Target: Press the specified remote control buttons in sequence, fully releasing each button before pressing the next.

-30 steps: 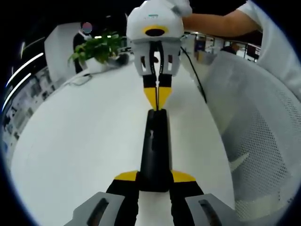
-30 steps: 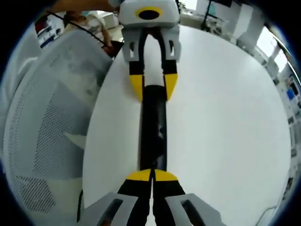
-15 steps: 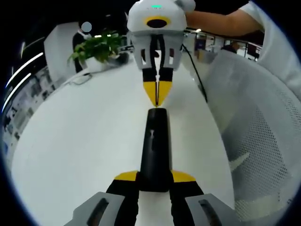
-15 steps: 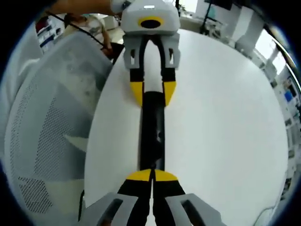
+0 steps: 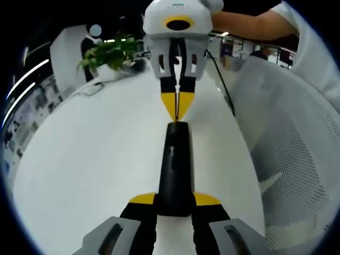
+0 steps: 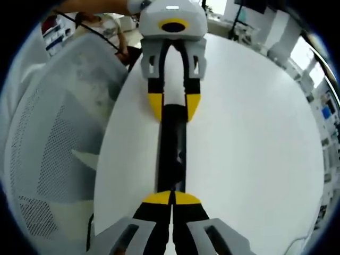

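Black remote control (image 5: 175,170) in left gripper (image 5: 174,204); no writing legible.

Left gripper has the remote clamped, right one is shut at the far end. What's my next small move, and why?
Probably ease the right gripper tip down onto the remote control. The left gripper clamps the remote's near end on the white table, steadying it, while the right gripper's closed yellow tips sit just past the remote's far end, seemingly off its face, so no button looks pressed now.
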Demonstrator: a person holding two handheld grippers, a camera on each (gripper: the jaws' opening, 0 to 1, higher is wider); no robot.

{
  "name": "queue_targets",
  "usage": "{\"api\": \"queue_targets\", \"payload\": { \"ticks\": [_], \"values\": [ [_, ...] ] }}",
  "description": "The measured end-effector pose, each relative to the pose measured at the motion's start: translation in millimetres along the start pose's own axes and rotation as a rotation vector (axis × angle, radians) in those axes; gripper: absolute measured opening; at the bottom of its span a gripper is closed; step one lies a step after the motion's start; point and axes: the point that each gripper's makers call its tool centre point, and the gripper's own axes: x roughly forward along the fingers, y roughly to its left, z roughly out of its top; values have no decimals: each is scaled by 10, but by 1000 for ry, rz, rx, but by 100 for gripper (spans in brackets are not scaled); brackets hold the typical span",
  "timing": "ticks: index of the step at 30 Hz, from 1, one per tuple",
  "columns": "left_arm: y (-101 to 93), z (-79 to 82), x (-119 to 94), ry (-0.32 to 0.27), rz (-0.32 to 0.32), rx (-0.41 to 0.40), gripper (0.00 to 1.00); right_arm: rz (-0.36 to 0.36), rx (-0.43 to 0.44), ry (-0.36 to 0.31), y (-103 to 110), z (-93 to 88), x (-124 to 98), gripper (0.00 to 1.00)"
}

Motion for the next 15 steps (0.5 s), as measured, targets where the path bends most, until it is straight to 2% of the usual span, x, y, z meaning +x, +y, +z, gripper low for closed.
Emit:
{"api": "queue_targets", "payload": {
  "ticks": [15],
  "values": [
    [12, -3, -4, -7, -1, -3, 23, 22, -16, 12, 7, 30, 89, 0]
  ]
}}
